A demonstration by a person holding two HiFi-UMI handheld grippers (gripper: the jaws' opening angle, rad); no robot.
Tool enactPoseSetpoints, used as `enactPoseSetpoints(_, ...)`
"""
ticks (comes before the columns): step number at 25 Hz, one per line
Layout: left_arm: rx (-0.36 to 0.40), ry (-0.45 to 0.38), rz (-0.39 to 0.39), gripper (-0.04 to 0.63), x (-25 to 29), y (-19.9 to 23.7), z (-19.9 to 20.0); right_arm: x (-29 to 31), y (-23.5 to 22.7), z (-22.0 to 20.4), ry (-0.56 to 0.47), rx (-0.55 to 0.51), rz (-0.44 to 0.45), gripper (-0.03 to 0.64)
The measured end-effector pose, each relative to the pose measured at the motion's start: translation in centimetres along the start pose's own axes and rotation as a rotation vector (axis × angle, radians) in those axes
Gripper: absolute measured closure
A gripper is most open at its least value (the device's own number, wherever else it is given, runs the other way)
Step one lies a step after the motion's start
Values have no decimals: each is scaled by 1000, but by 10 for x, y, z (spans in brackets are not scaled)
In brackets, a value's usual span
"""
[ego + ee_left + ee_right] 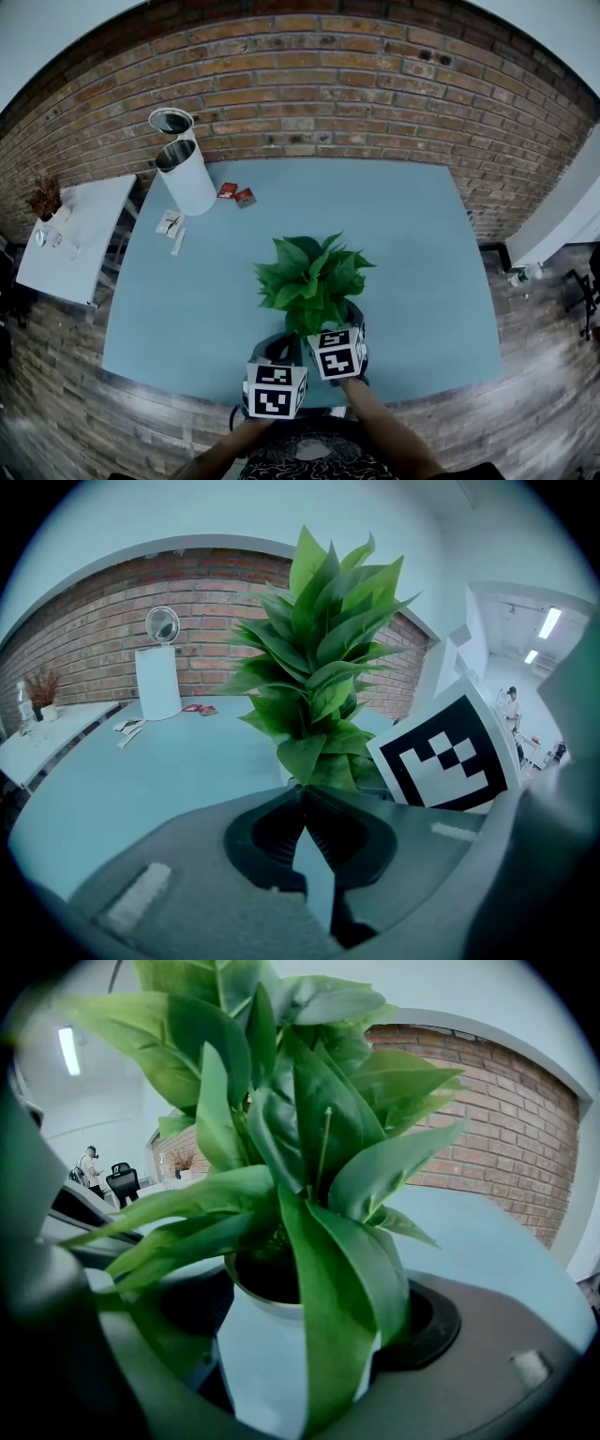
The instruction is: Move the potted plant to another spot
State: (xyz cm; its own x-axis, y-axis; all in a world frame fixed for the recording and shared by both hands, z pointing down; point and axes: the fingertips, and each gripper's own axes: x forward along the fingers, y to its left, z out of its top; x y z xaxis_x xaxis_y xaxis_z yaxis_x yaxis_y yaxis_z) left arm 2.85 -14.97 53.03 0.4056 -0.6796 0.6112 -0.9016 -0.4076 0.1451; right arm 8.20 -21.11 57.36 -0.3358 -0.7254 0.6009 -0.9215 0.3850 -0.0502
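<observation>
1. Gripping the potted plant [309, 277] at the 6 o'clock edge of the blue worktop [422, 244], the right hand-held gripper [305, 1321] appears to be in the carry step. The grasp looks made, and the plant is not yet set down in a new spot.

2. In the right gripper view, the jaws stand wide apart and the white pot [248, 1354] fills the gap between them. Dark pads sit against its wall at 9 and 3 o'clock, and long green leaves spill over both. Whether the pot's base rests on the worktop or hangs clear of it cannot be told.

3. In the head view, the left hand-held gripper [302, 803] sits just beside the pot at about 8 o'clock. Its jaws are closed tip to tip with nothing between them. Whether its body brushes the pot cannot be told.

4. The next move likely calls for a steady squeeze and an upright pot, since the tall foliage looks top-heavy. Bare blue surface lies open from 12 to 3 o'clock. The white bin [192, 183] and the red packets [236, 194] crowd the 10 o'clock corner. The base should sit flat on the worktop before the jaws ease apart.
</observation>
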Motion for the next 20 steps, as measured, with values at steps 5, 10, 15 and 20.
enactPoseSetpoints(5, 0, 1, 4, 595, 4, -13, 0, -4, -13, -3, -4, -7, 1, 155)
enactPoseSetpoints(10, -9, -1, 13, 595, 10, -27, 1, -12, -26, -6, 1, -10, 8, 155)
enactPoseSetpoints(15, -11, -6, 20, 595, 17, -44, 4, -17, -44, -13, 0, -18, 14, 155)
enactPoseSetpoints(20, -8, -4, 19, 595, 23, -56, 5, -23, -57, -15, 2, -20, 16, 155)
